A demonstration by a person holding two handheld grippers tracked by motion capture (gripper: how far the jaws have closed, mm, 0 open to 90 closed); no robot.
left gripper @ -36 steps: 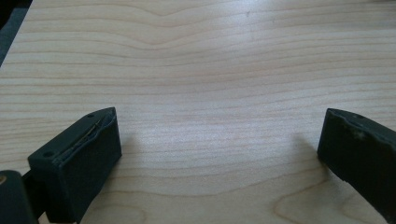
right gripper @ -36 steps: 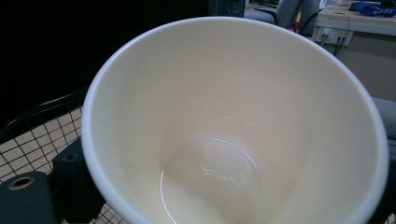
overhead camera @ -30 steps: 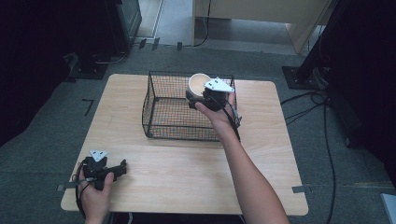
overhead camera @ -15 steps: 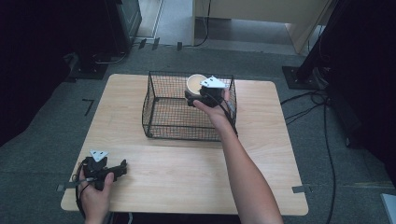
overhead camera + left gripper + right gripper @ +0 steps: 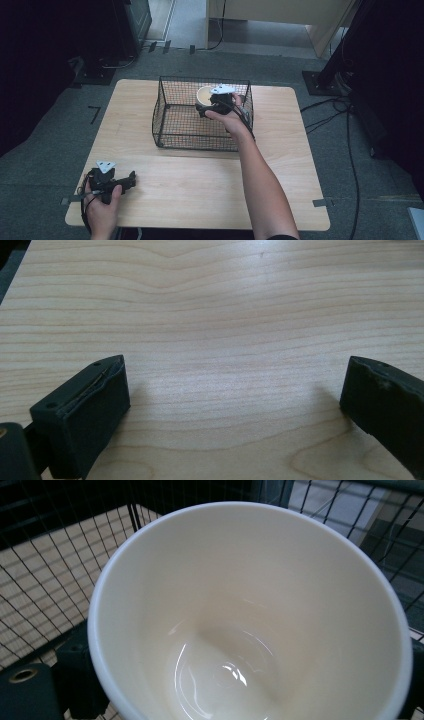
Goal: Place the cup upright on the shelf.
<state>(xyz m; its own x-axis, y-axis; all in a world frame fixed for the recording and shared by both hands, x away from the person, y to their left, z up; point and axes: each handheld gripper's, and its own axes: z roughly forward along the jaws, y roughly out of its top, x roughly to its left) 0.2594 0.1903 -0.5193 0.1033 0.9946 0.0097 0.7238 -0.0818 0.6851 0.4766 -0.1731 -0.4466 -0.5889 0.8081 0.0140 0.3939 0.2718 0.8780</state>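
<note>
**Cream cup held over wire basket**

A person's right gripper is clasping a cream cup over the far right corner of a black wire basket, which is sitting on the far half of a light wooden table. In the right gripper view, the cup's glossy, empty bowl is sitting between the black jaws, with basket mesh showing behind it. Well apart, near the table's front left corner, the left gripper is resting on the bare wood, its jaws spread wide with nothing between them.
</note>
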